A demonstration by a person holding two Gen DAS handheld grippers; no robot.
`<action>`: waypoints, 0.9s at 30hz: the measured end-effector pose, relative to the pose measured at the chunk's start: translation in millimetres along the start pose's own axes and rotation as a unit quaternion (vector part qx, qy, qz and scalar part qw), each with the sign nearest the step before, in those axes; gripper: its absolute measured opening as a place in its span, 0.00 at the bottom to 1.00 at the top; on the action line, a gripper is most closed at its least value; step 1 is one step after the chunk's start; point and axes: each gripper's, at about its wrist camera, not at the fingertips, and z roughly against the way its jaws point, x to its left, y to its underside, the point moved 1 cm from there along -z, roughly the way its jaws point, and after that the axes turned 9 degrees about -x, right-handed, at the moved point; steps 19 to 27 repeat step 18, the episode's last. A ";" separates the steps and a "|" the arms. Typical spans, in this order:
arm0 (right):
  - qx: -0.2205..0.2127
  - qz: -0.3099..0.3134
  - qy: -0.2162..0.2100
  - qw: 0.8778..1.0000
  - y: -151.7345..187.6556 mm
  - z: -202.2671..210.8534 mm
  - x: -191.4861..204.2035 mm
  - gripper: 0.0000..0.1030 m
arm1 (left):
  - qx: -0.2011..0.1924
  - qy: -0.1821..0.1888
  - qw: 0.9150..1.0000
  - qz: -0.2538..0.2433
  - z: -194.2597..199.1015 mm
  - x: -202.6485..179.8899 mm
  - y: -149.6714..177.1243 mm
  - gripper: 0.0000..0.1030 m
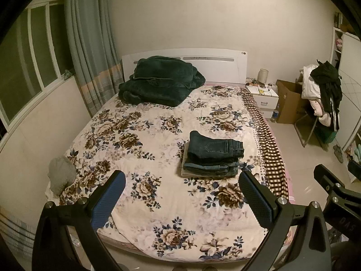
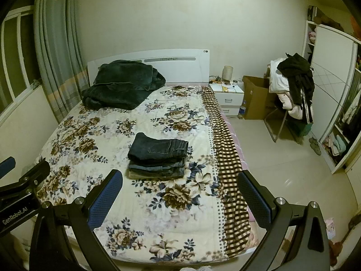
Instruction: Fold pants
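A stack of folded pants [image 1: 213, 155] lies on the floral bed cover [image 1: 144, 149], dark jeans on top, lighter pairs under them; it also shows in the right wrist view [image 2: 158, 157]. My left gripper [image 1: 181, 185] is open and empty, held above the foot of the bed, short of the stack. My right gripper [image 2: 180, 185] is open and empty too, beside the left one, with the stack ahead and slightly left. The right gripper's body shows at the right edge of the left wrist view [image 1: 334, 189].
A dark green blanket [image 1: 158, 81] is piled at the headboard. A grey cloth [image 1: 62, 175] lies at the bed's left edge. A white nightstand [image 2: 227, 97], cardboard box [image 2: 257, 97] and a chair heaped with clothes [image 2: 293, 85] stand right of the bed. A wardrobe [image 2: 334, 90] lines the right wall.
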 end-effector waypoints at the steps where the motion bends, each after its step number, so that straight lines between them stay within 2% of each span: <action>1: 0.000 0.001 0.000 1.000 0.1 -0.1 0.0 1.00 | 0.000 0.001 1.000 -0.001 0.1 0.0 -0.2 1.00; 27: 0.002 0.000 0.000 1.000 2.5 -1.8 0.8 1.00 | -0.004 0.010 1.000 -0.003 -0.6 2.9 4.1 1.00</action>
